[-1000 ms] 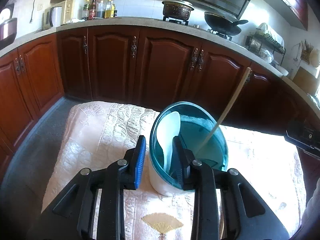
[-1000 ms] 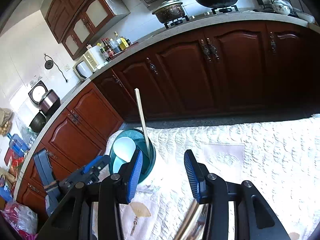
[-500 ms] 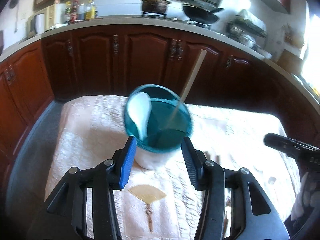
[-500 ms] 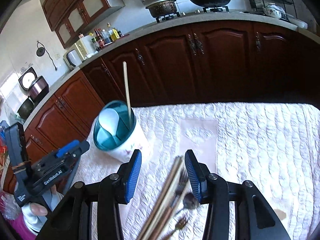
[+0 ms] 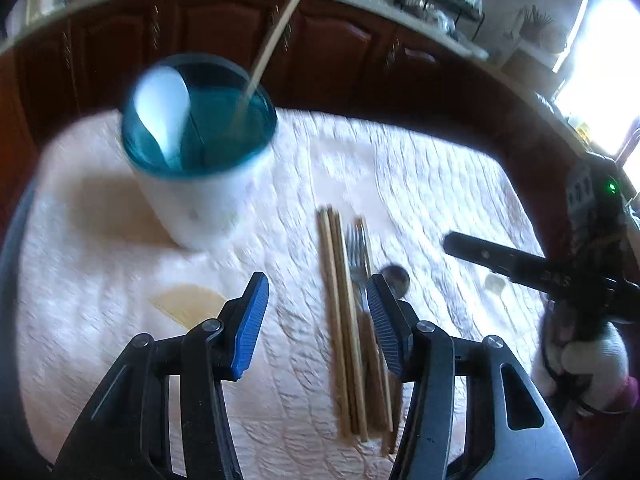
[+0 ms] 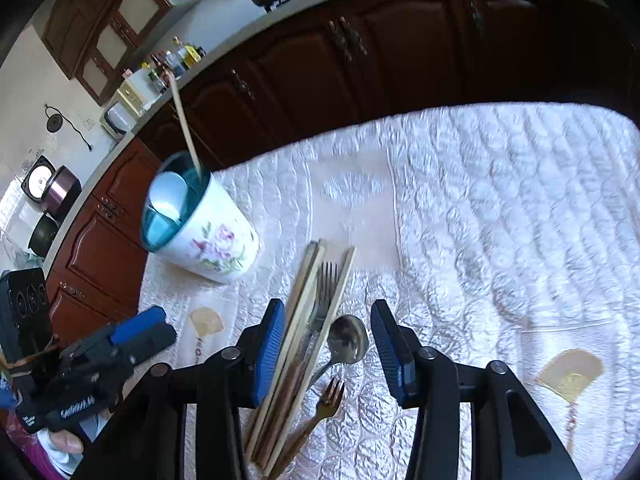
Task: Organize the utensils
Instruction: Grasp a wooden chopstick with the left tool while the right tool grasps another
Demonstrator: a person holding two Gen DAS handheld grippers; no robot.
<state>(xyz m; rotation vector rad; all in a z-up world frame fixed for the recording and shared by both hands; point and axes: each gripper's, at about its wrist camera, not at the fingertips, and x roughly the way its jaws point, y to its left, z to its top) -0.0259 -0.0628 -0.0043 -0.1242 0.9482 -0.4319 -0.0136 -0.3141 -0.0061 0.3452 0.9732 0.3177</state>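
**Holder let go, both grippers over the loose utensils**

In the left wrist view, the left gripper (image 5: 316, 316) has backed off the utensil holder (image 5: 200, 168), whose rim it straddled a second ago. Its jaws are opening wide and hold nothing. The holder now stands free, upper left on the quilted cloth (image 5: 440, 184), with a white spoon (image 5: 162, 110) and one chopstick (image 5: 272, 40) in it. The chopstick bundle (image 5: 340, 320) and a fork (image 5: 354, 248) now lie between and just ahead of the fingers. So placing looks finished; fetching comes next. Bare cloth lies left of the bundle.

In the right wrist view, the right gripper (image 6: 328, 348) has dropped lower over the same pile. Its jaws are closing slightly, half wide, with chopsticks (image 6: 308, 320), fork (image 6: 324, 292) and metal spoon (image 6: 347, 340) between them, none visibly pinched. A second fork (image 6: 326, 400) lies nearer. The left gripper (image 6: 120, 344) sits close at left, so crowding is likely; cloth to the right is open.
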